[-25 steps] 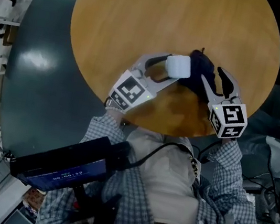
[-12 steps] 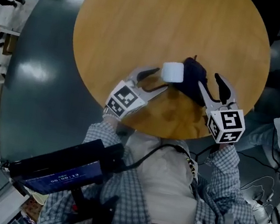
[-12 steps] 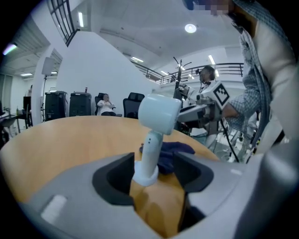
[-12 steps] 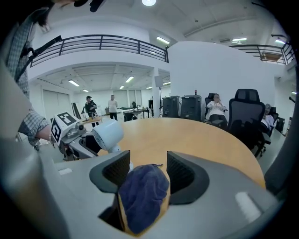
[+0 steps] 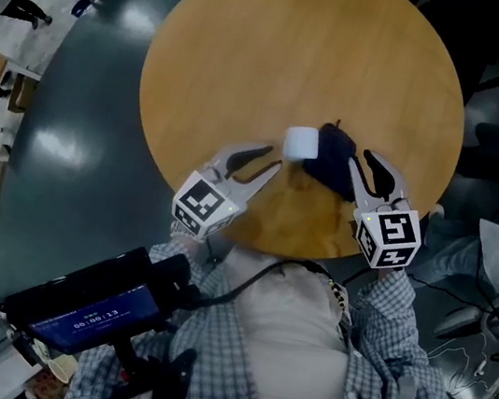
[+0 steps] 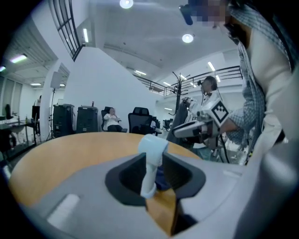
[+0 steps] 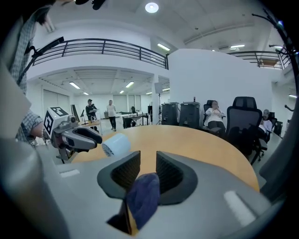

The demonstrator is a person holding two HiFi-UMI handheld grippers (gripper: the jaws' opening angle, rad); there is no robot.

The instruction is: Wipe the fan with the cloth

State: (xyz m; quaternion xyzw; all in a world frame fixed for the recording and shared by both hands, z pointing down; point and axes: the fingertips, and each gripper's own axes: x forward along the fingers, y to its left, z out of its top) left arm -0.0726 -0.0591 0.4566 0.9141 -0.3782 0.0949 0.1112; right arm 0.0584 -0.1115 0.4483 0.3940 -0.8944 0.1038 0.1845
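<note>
A small white fan [image 5: 301, 143] is at the near side of the round wooden table [image 5: 295, 40]. My left gripper [image 5: 270, 162] has just been closing, and its jaws are now shut on the fan's handle [image 6: 148, 179], with the fan's head [image 6: 152, 145] sticking up above them. A dark blue cloth [image 5: 333, 157] lies bunched right beside the fan. My right gripper [image 5: 366, 164] has also just been closing and is shut on that cloth [image 7: 142, 196], which hangs from between its jaws. In the right gripper view the fan [image 7: 115, 144] shows close to the left, held by the left gripper [image 7: 77, 134].
The table's near edge [image 5: 289, 248] runs just under both grippers, against the person's body. A dark device with a lit screen [image 5: 89, 309] hangs at the person's left side. Office chairs with seated people [image 7: 216, 116] stand beyond the table's far side.
Both grippers' jaws have narrowed from wide open: the left onto the fan's handle, the right onto the cloth. Both hands have risen and drawn slightly closer together.
</note>
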